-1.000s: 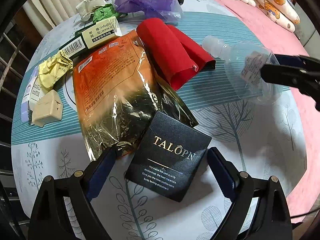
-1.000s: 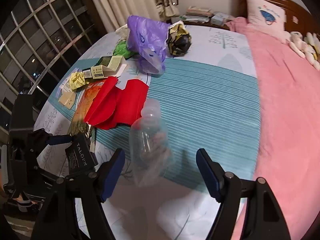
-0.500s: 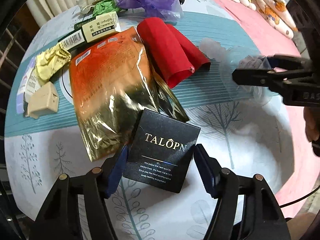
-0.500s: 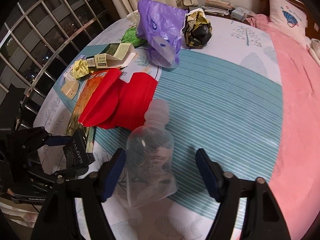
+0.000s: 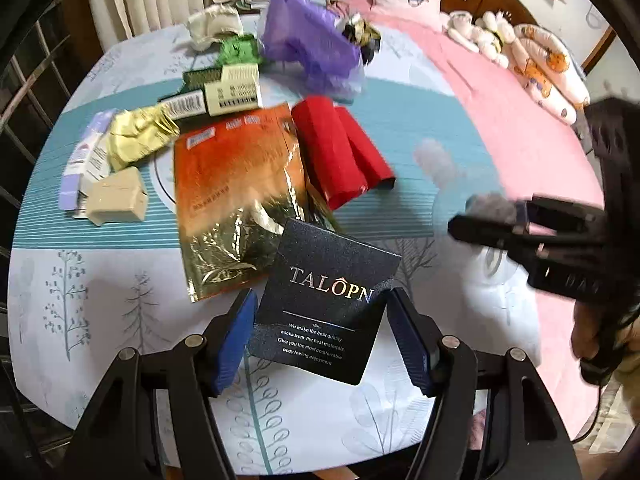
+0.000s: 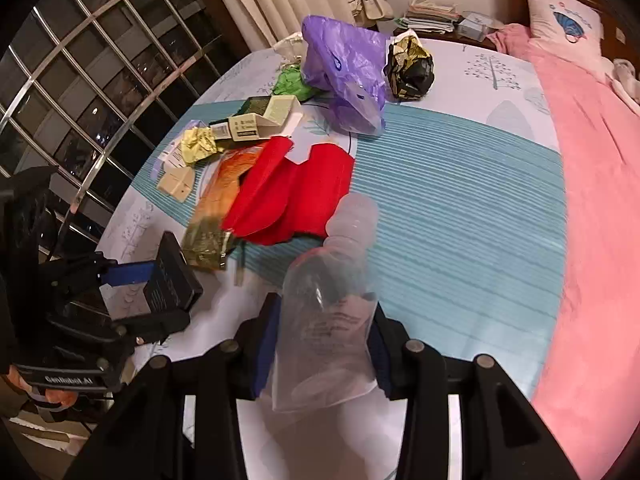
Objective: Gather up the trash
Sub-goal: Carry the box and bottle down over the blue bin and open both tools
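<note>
I see a big bed (image 6: 460,208) with a pink blanket (image 6: 592,184). Trash lies in a pile on it: a purple bag (image 6: 344,76), a red wrapper (image 6: 296,196) and an orange foil pouch (image 5: 236,184), just beside the black box (image 5: 324,300). My left gripper (image 5: 320,336) grips that box on both sides. My right gripper (image 6: 322,344) is closing on the clear bottle (image 6: 328,320), pads touching it.

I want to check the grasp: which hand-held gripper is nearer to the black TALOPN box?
Left. The left hand-held gripper has the black TALOPN box between its pads; the right hand-held gripper, closing around the clear bottle, is off to the side.
</note>
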